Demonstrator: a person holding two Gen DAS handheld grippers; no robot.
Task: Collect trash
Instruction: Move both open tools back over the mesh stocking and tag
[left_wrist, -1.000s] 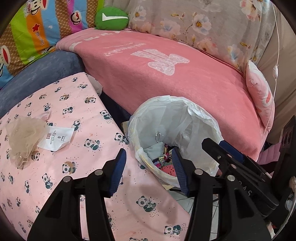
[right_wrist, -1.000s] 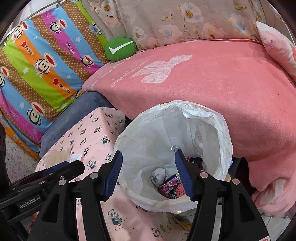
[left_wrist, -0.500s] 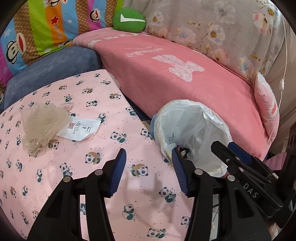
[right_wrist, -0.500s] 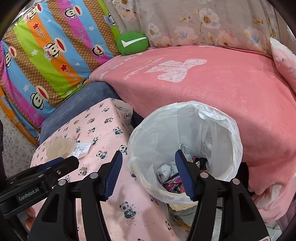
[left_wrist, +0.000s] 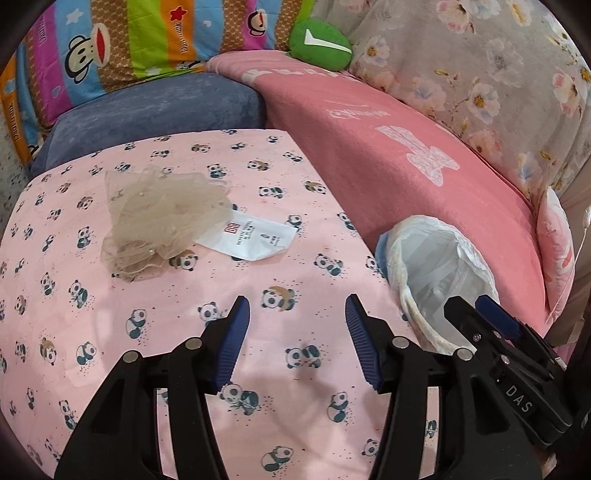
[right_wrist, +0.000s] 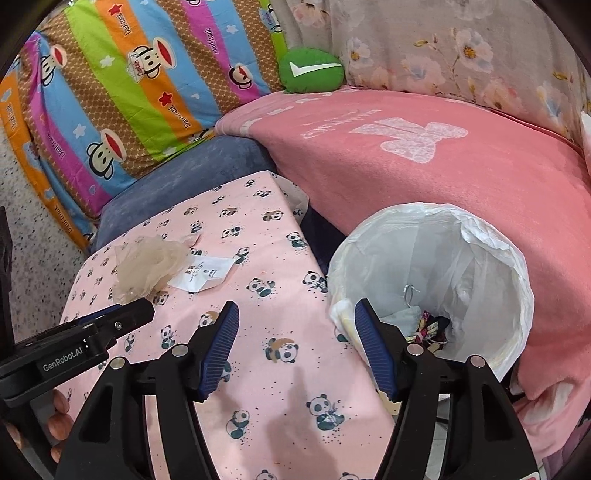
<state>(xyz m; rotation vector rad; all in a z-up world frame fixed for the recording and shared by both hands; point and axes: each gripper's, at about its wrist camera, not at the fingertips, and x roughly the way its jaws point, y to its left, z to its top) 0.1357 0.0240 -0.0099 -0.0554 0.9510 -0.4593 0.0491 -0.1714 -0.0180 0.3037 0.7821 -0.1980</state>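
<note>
A crumpled beige mesh scrap (left_wrist: 162, 218) (right_wrist: 147, 267) lies on the pink panda-print table (left_wrist: 295, 273) (right_wrist: 266, 350), partly over a white paper tag (left_wrist: 251, 236) (right_wrist: 203, 275). My left gripper (left_wrist: 295, 321) hovers over bare cloth below them, its jaws opening with nothing between. My right gripper (right_wrist: 295, 325) hangs over the table's right edge beside the white-lined trash bin (right_wrist: 480, 258) (left_wrist: 439, 258), its jaws also opening and empty. Trash lies in the bin's bottom. The left gripper's body shows at the lower left of the right wrist view.
A pink blanket (left_wrist: 406, 147) covers the sofa behind the bin. A blue cushion (left_wrist: 155, 110), a striped monkey-print pillow (right_wrist: 129, 85) and a green round cushion (left_wrist: 319, 46) lie at the back. A hand (right_wrist: 59, 413) holds the left gripper.
Both grippers have swung left, away from above the bin and over the table. The mesh scrap and tag now sit nearer the centre of view. The right jaws stand a little wider.
</note>
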